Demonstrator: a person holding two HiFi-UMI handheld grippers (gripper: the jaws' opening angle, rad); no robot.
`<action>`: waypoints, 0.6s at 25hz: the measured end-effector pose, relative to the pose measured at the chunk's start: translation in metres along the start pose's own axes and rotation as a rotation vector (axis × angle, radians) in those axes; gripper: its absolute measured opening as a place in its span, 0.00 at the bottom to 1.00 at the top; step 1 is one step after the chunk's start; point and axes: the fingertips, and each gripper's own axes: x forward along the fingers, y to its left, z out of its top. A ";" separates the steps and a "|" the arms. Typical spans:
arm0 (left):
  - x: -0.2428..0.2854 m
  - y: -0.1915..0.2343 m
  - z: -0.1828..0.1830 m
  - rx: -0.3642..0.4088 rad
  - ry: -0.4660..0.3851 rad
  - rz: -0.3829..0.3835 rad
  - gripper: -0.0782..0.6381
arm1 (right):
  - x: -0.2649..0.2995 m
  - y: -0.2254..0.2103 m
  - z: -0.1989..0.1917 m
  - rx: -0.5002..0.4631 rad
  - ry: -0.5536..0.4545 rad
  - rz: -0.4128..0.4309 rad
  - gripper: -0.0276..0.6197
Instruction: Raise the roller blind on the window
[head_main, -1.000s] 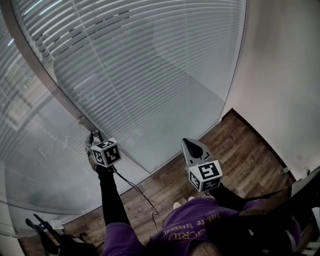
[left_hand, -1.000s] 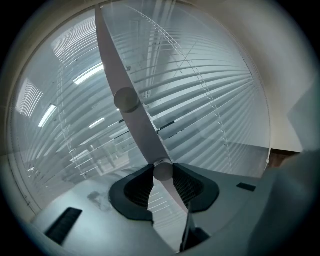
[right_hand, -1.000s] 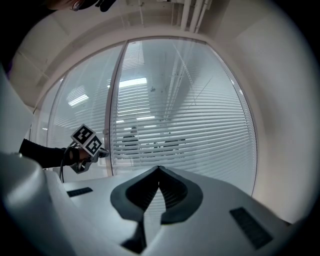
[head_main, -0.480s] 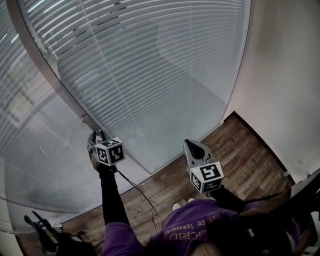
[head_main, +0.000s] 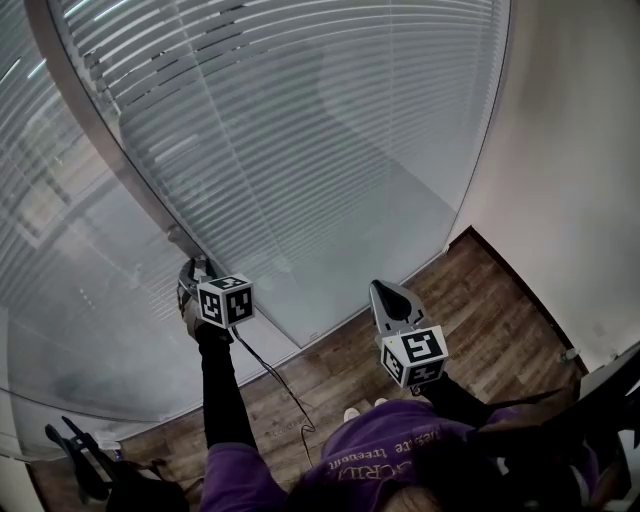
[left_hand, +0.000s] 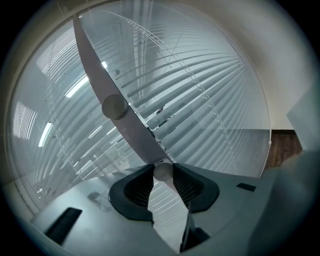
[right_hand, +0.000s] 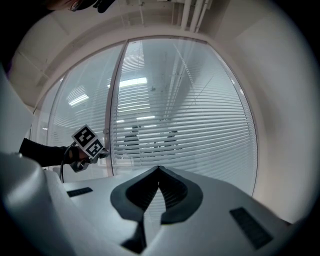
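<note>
At the far left, the left gripper (head_main: 192, 270) is pressed up to the grey frame post (head_main: 100, 140) of the glazed wall. Its jaws are drawn in on a small round knob (left_hand: 163, 171) fixed to that post, and only the pad tips touch the knob's sides. A second knob (left_hand: 114, 106) sits higher on the same post, untouched. The grip looks shallow, so the likeliest fault is the tips skidding off the smooth knob once it is turned. A wrong turning direction is another risk, as is choosing the knob that only tilts the slats, and I cannot tell which knob does which. A cable (head_main: 270, 375) trails from this gripper down toward the wooden floor (head_main: 480, 290) and could tug the wrist off line. To the right of the post, the blind (head_main: 300, 130) hangs fully lowered behind the glass, filling the pane down to near the floor. Its slats run left to right and lie level, so each slat's long axis is horizontal, while the drop as a whole runs vertically. Further right and nearer the person, the right gripper (right_hand: 159, 169) points at the same pane, well apart from it, with its jaws closed tip to tip on nothing.
</note>
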 end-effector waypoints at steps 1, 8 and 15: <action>0.000 0.000 0.000 0.006 0.001 0.003 0.28 | 0.000 0.000 0.000 -0.001 0.000 0.001 0.04; 0.000 0.000 0.000 0.055 0.004 0.017 0.28 | 0.000 0.001 0.001 -0.012 -0.002 0.005 0.04; 0.001 0.000 0.001 0.126 0.009 0.037 0.28 | -0.001 0.000 0.000 -0.012 -0.003 0.005 0.04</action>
